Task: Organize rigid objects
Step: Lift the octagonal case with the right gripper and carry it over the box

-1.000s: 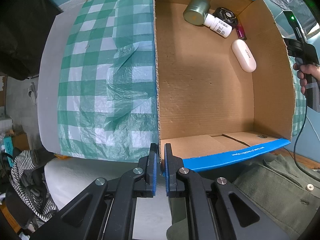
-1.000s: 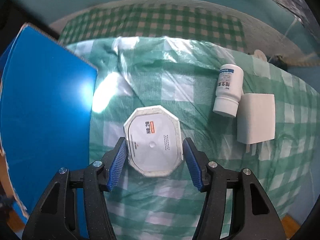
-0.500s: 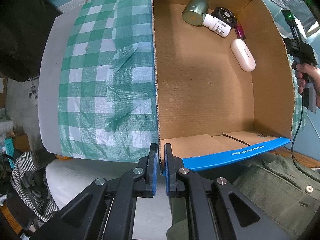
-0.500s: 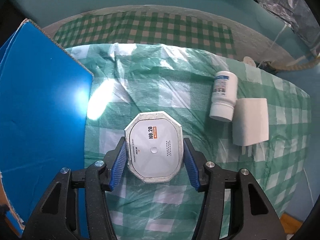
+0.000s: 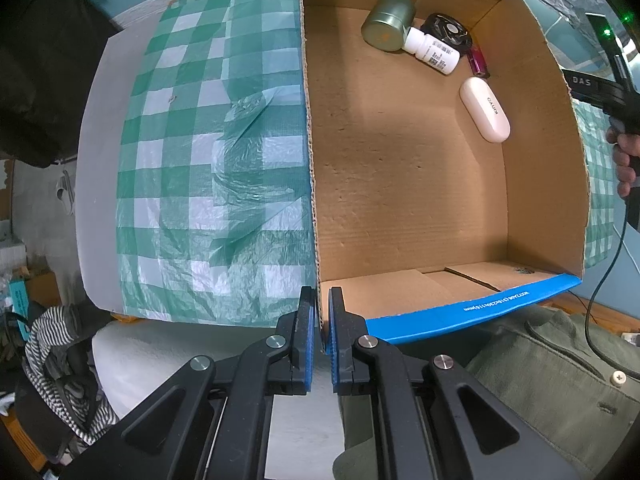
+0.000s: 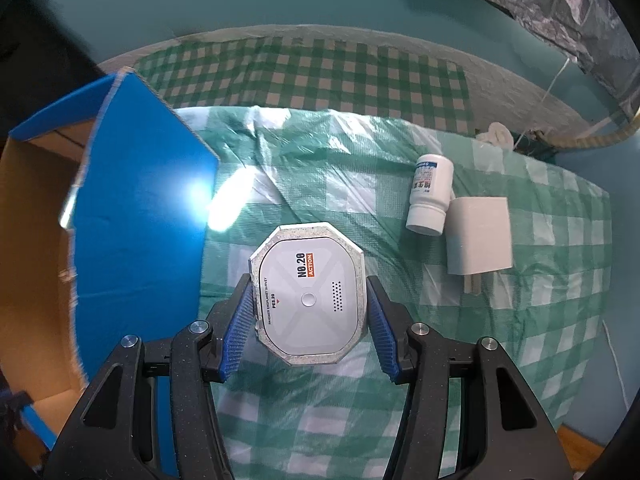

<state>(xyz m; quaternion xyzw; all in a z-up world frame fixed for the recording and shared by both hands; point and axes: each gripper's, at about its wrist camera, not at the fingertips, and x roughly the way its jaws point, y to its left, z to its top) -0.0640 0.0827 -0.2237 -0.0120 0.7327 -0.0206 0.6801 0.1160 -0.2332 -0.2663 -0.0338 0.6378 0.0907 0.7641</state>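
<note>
"NO.20" in dark digits, "ACTION" on orange strip beside it, "PES.20" and a line of small print along edge: all printed on octagonal white device [image 6: 308, 294]. "KUYO"-like lettering seen on white oval case [image 5: 485, 109]. "DAS" read on black handle [image 5: 592, 87]. Small white print on blue box rim [image 5: 496, 305], barcode label on small white bottle [image 5: 431, 50], blue-red label on white pill bottle [image 6: 430, 194]: not legible.

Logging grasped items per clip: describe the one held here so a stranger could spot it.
Right of the blue cardboard box, on the green checked tablecloth, the right gripper clamps a flat white octagonal device. Unlike the nearby white pill bottle and plug adapter, it reads "NO.20 ACTION".
</note>
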